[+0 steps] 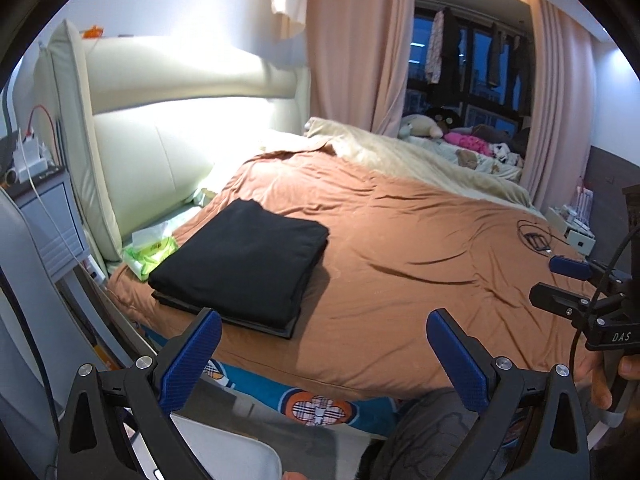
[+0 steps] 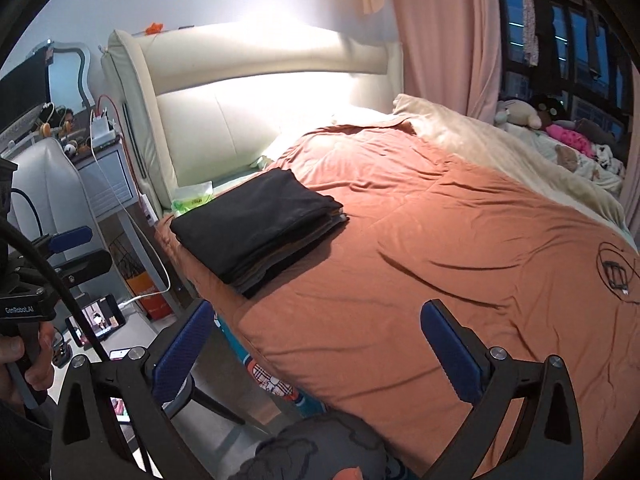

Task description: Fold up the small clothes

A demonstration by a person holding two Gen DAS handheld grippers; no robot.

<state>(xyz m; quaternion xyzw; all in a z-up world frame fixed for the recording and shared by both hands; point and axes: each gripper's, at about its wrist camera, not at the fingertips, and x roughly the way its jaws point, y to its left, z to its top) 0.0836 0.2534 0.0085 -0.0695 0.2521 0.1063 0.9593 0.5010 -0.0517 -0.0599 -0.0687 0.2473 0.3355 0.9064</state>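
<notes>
A stack of folded black clothes [image 1: 244,260] lies on the orange-brown duvet [image 1: 420,248] near the bed's left edge; it also shows in the right wrist view [image 2: 260,220]. My left gripper [image 1: 324,344] is open and empty, held above the bed's near edge, just in front of the stack. My right gripper [image 2: 316,340] is open and empty over the near edge of the duvet [image 2: 440,240]. A grey garment [image 2: 320,448] lies bunched below the grippers; it also shows in the left wrist view [image 1: 432,432]. The right gripper shows at the right of the left wrist view [image 1: 568,284].
A cream padded headboard [image 1: 160,128] stands at the back left. A green tissue pack [image 1: 152,252] lies beside the stack. A cable with a small device [image 1: 536,238] lies on the duvet's right side. A grey nightstand [image 1: 48,216] and a chair [image 2: 44,184] stand left of the bed.
</notes>
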